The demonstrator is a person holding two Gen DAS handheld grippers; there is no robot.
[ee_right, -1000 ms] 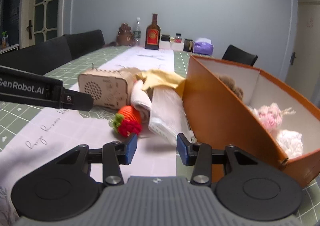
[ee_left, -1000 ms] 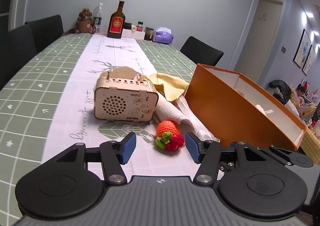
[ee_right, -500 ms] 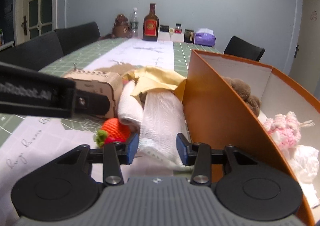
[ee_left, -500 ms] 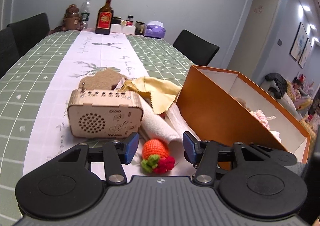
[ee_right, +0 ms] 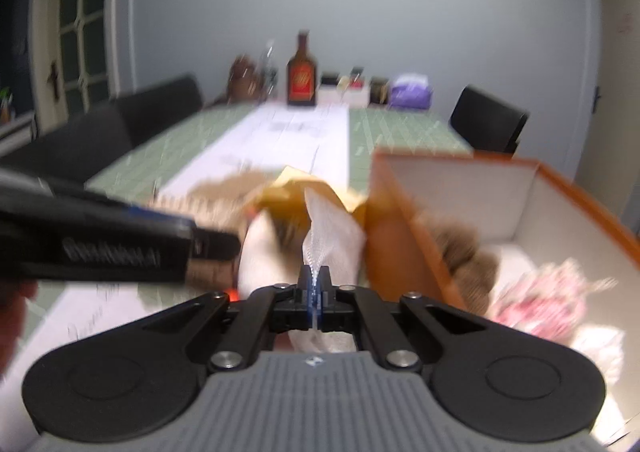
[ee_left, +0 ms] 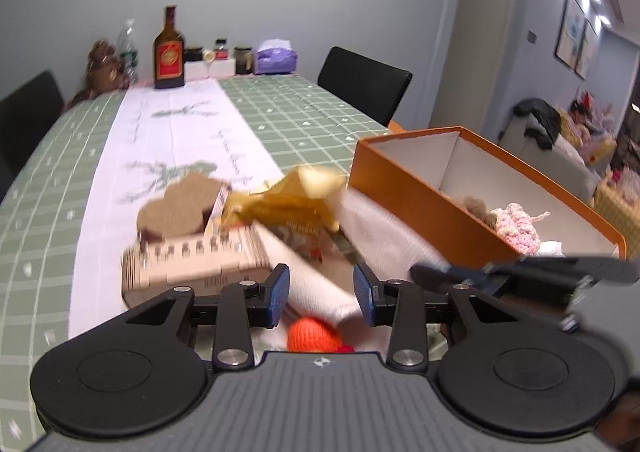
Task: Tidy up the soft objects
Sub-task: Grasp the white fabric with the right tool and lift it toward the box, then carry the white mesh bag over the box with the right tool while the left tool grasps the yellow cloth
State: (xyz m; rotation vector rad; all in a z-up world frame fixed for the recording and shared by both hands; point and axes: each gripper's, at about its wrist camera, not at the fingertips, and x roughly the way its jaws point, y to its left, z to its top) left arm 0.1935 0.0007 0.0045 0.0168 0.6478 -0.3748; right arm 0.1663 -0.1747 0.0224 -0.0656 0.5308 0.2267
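Observation:
My right gripper is shut on a white mesh cloth and holds its edge up beside the orange box; this view is blurred. My left gripper is open over a rolled white towel, with the orange crocheted strawberry just below its fingers. A yellow cloth lies on the pile behind. The orange box holds a brown plush and a pink knitted piece. The right gripper shows in the left wrist view.
A wooden radio box sits left of the pile on the white runner. A bottle, jars and a purple tissue box stand at the table's far end. Black chairs line the sides.
My right gripper closed on the white mesh cloth and lifted it. My left gripper moved forward over the strawberry, toward the rolled towel, and stays open.

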